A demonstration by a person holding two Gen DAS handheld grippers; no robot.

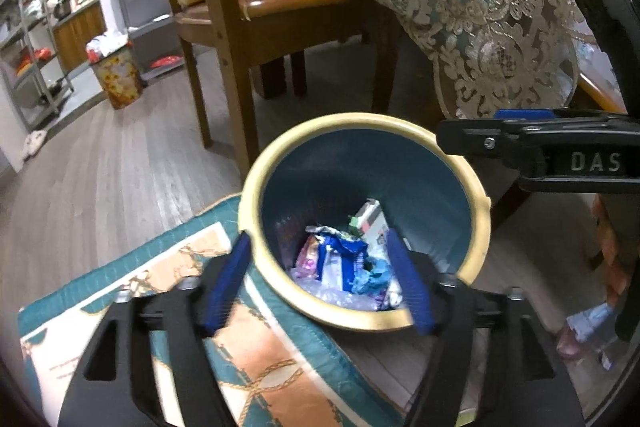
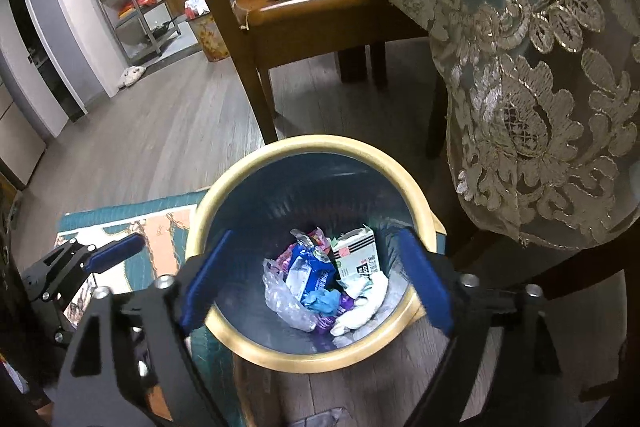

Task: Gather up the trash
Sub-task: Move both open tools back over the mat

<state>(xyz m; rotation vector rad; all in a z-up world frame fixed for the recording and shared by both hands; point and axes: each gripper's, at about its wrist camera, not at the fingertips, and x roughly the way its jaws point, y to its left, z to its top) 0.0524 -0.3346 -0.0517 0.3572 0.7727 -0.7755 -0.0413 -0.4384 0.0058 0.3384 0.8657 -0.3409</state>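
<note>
On right gripper (image 1: pixel 532 143): "DAS".

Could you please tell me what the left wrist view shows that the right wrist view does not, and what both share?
Only the left wrist view shows the right gripper from the side, at the bin's far rim, and litter on the floor at right. Only the right wrist view shows the left gripper from outside, over the mat, and a dark doorway. Both show the bin holding wrappers, the chair and the lace cloth.
</note>
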